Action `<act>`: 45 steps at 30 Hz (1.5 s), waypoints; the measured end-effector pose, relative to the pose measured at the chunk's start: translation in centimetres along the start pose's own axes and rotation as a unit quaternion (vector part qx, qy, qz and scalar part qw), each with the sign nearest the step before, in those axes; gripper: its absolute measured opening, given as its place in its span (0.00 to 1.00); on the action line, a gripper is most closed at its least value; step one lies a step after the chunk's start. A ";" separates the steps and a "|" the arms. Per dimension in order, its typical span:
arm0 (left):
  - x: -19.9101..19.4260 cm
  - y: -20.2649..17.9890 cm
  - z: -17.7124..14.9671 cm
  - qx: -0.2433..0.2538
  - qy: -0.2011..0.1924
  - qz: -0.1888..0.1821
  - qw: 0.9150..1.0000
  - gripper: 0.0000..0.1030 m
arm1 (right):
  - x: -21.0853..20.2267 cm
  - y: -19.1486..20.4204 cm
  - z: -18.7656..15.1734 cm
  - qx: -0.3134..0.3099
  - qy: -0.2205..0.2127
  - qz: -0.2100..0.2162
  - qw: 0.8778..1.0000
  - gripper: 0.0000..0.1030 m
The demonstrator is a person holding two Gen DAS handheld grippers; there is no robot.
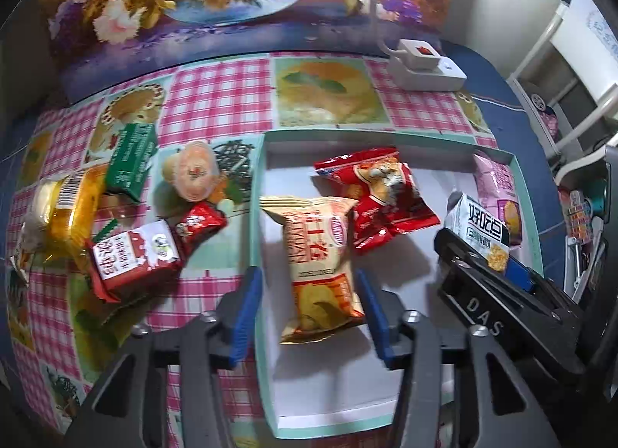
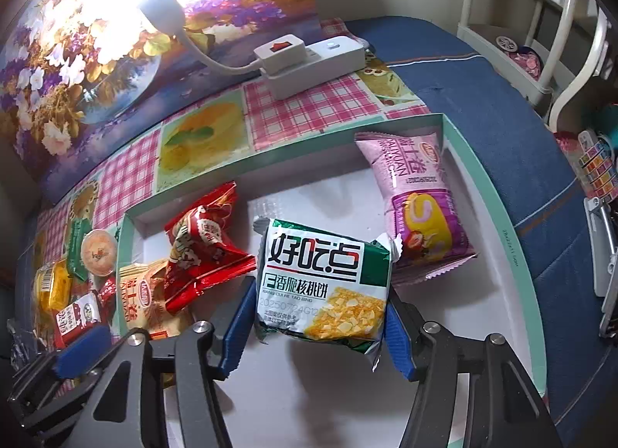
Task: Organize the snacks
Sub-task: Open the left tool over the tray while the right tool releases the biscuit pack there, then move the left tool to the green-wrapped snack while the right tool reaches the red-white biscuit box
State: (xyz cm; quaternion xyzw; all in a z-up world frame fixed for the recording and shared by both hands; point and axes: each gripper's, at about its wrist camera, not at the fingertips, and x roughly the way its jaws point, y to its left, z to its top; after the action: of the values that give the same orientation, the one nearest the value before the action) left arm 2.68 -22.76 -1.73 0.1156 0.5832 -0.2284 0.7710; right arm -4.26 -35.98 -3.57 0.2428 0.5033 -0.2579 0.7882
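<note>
A shallow white box with a teal rim (image 1: 258, 193) lies on the checked tablecloth. In it are a yellow chip packet (image 1: 320, 255), a red packet (image 1: 380, 197) and a pink packet (image 2: 417, 208). My left gripper (image 1: 307, 274) stands open over the yellow packet, which rests on the box floor, the left pad well apart from it. My right gripper (image 2: 318, 293) is shut on a green-and-white biscuit packet (image 2: 324, 282), held above the box's right half. Left of the box lie a green packet (image 1: 131, 162), a jelly cup (image 1: 193, 173), an orange packet (image 1: 69, 208) and two red packets.
A white power strip (image 1: 425, 65) with a bright gooseneck lamp stands behind the box, before a flower picture (image 1: 193, 4). Blue cloth (image 2: 483, 73) covers the table's right edge, with a white chair (image 2: 540, 42) beyond. Small clutter sits at the far right.
</note>
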 end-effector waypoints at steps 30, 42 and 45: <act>-2.3 8.2 0.1 -0.123 -0.066 0.117 0.983 0.93 | -0.4 1.8 -0.5 -0.083 -0.025 -0.006 0.996 1.00; -3.5 8.9 0.1 -0.110 -0.097 0.125 0.981 0.93 | -1.5 3.1 -1.1 -0.098 -0.057 0.034 0.993 1.00; -4.0 9.6 0.1 -0.109 -0.104 0.133 0.980 0.93 | -2.0 3.3 -1.2 -0.096 -0.069 0.048 0.992 1.00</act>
State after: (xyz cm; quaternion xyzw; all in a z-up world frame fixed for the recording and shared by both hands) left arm 6.58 -13.54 1.22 0.0834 0.5006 -0.0697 0.8588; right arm -3.65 -32.47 -1.80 0.1718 0.4580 -0.1865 0.8520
